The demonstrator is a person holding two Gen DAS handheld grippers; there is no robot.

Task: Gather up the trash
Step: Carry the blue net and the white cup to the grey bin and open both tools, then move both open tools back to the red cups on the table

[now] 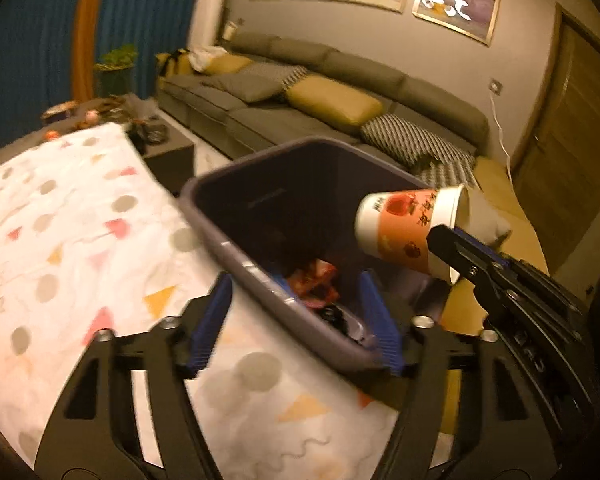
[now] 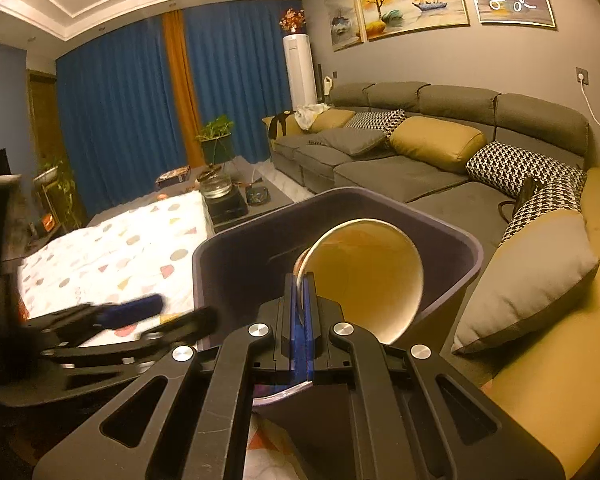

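A dark grey trash bin [image 1: 216,224] stands beside the cloth-covered table, with red wrappers [image 1: 314,280] and other scraps at its bottom. My left gripper [image 1: 296,320] is open over the bin's near corner; its blue pads [image 1: 214,320] straddle the rim without pressing on it. My right gripper [image 2: 302,292] is shut on the rim of an orange and white paper cup [image 2: 368,276], which lies tilted on its side over the bin [image 2: 340,204]. The left wrist view shows the cup [image 1: 400,228] over the bin's right side, pinched by the right gripper [image 1: 444,248]. The left gripper [image 2: 168,316] shows blurred at the left.
A white cloth with coloured shapes [image 1: 72,240] covers the table left of the bin. A grey sofa [image 2: 380,168] with yellow and patterned cushions runs behind and to the right. A low table [image 2: 236,196] with a glass pot stands further back. A wooden door [image 1: 572,152] is at the far right.
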